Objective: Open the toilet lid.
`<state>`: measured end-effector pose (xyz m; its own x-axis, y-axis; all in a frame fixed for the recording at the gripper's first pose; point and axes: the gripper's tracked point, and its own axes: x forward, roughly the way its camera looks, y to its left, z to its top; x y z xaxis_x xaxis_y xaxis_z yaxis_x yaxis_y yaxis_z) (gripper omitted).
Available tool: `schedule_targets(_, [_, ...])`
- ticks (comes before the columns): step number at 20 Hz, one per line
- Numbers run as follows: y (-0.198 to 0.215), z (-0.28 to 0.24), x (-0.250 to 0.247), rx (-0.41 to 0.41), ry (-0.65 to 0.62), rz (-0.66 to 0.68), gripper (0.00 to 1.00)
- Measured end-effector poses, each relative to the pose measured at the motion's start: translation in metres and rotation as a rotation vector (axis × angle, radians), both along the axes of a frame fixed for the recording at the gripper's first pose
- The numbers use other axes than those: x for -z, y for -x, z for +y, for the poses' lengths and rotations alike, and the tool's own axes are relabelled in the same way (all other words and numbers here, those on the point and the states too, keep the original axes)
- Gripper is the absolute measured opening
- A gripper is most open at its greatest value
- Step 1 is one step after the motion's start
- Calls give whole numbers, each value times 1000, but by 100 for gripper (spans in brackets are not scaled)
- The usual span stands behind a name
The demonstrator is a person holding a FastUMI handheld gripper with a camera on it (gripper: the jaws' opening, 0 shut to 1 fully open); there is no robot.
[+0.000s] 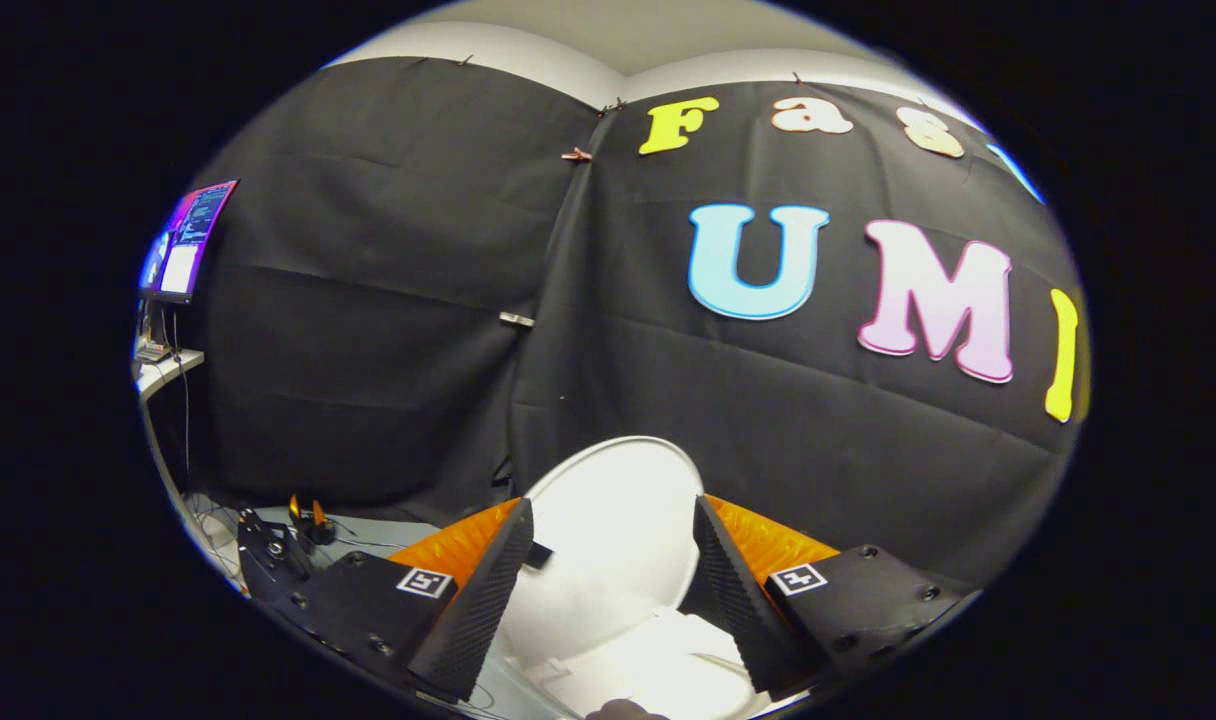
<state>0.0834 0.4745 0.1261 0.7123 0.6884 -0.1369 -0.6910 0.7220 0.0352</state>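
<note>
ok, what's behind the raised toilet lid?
Black booth cloth hangs right behind the toilet lid, which stands upright between the open gripper fingers. The lid covers whatever sits low behind it.

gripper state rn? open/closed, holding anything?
Gripper: open, holding nothing. The white toilet lid, apparently raised, shows in the gap between the spread fingers; neither finger visibly presses on it.

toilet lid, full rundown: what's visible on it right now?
The toilet lid is a white, glossy, plastic-looking oval. It stands raised, nearly upright, close to the black cloth wall behind it. It sits between and just beyond the fingers of the gripper, which is open with a wide gap; neither finger visibly presses on it. Its lower end meets the white toilet body below.
</note>
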Motion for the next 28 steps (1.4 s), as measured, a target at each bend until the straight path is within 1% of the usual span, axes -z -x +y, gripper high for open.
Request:
schedule_targets(3, [-4, -64, 7, 71, 14, -17, 99])
schedule_targets(5, [-10, -114, 13, 140, 12, -12, 99])
schedule_targets(8, [-17, -196, 28, 283, -15, 35, 99])
schedule_targets(10, [-14, -252, 39, 366, -35, 57, 99])
schedule_targets(13, [-12, -335, 55, 493, -12, 59, 99])
schedule_targets(17, [-1, -421, 64, 626, -12, 48, 99])
schedule_targets(20, [17, -460, 83, 702, -26, 67, 99])
schedule_targets(23, [30, -482, 103, 751, -11, 58, 99])
schedule_targets(26, [38, -487, 118, 755, -3, 56, 99])
schedule_targets(28, [37, -486, 122, 743, -10, 62, 99])
